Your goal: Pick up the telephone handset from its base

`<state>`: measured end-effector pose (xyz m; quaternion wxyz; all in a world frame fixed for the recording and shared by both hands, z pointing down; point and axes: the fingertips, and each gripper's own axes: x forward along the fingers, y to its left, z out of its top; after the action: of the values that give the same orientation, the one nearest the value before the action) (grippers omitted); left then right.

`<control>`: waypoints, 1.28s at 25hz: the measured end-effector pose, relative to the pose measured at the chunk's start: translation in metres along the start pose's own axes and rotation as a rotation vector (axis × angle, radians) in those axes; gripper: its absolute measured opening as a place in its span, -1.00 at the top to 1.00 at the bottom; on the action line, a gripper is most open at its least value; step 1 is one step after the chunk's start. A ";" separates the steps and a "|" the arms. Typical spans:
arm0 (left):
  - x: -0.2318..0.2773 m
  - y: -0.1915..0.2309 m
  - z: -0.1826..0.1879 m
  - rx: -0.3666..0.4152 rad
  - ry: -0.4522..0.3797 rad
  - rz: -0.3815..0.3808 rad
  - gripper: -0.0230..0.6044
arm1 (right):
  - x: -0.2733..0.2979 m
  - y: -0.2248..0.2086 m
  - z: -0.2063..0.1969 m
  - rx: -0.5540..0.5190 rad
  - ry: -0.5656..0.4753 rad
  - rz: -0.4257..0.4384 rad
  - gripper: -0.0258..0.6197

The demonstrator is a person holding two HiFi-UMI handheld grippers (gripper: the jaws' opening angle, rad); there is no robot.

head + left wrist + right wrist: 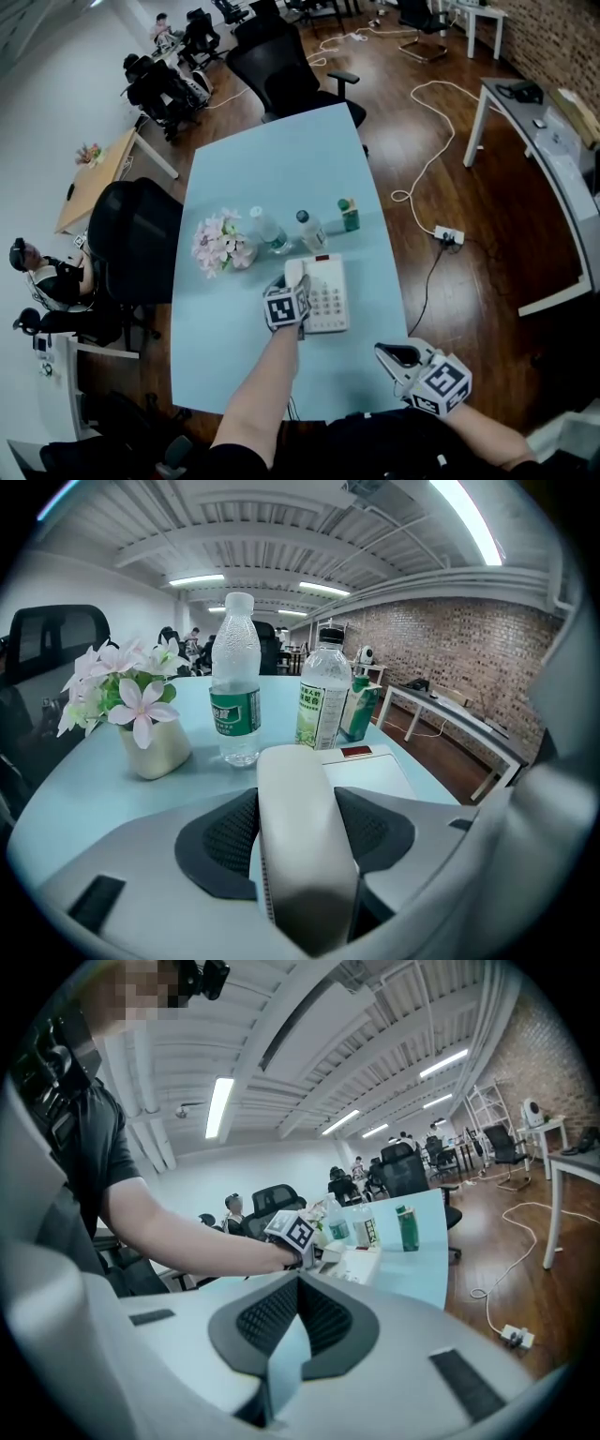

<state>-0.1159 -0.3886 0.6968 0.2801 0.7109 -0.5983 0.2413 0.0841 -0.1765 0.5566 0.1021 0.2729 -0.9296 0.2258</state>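
Centre, left gripper view: handset [305, 846], smooth matt off-white plastic, between black mesh-textured pads [220, 846] of the left gripper [305, 799], its shell matt grey plastic. Behind: clear glossy plastic bottles [233, 682]; rough brick wall [441, 639], right. Head view: smooth pale-blue table [281, 169]; glossy dark wood floor [497, 234].

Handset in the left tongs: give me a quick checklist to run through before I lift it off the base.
1. The handset sits between the pads of the left tongs: ok.
2. Pads press both its sides: ok.
3. Lifted clear of the phone base: cannot tell.
4. Nearest bottle and flower pot stand apart, beyond the handset: ok.
5. Right tongs shut, empty, off to the side of the phone base: ok.
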 end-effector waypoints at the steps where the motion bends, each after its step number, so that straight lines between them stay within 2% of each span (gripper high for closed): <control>1: -0.001 0.000 0.002 -0.015 -0.006 -0.012 0.13 | 0.000 0.002 0.000 -0.002 0.001 -0.002 0.87; 4: -0.006 0.003 0.002 -0.060 -0.014 -0.031 0.16 | -0.001 0.010 0.000 -0.013 -0.003 -0.002 0.87; 7: -0.018 0.002 0.004 -0.066 -0.028 -0.036 0.16 | -0.003 0.017 0.002 -0.025 -0.010 -0.006 0.87; 11: -0.043 0.000 0.009 -0.075 -0.070 -0.067 0.16 | -0.006 0.025 0.004 -0.038 -0.020 -0.018 0.87; 14: -0.070 0.004 0.015 -0.116 -0.114 -0.105 0.16 | -0.001 0.036 0.009 -0.052 -0.036 -0.011 0.87; 18: -0.126 0.001 0.011 -0.223 -0.177 -0.204 0.16 | 0.006 0.064 0.012 -0.050 -0.054 0.012 0.87; 22: -0.194 -0.005 -0.003 -0.291 -0.253 -0.307 0.16 | 0.017 0.102 0.007 -0.061 -0.054 0.051 0.87; 27: -0.266 -0.004 -0.031 -0.339 -0.321 -0.396 0.16 | 0.022 0.141 -0.003 -0.069 -0.064 0.060 0.87; 32: -0.327 0.009 -0.061 -0.364 -0.370 -0.432 0.17 | 0.016 0.175 -0.026 -0.059 -0.040 0.034 0.87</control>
<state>-0.1801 -0.1143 0.5203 0.3338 0.7914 -0.5076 -0.0679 -0.0248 -0.0407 0.5205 0.0877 0.2585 -0.9422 0.1943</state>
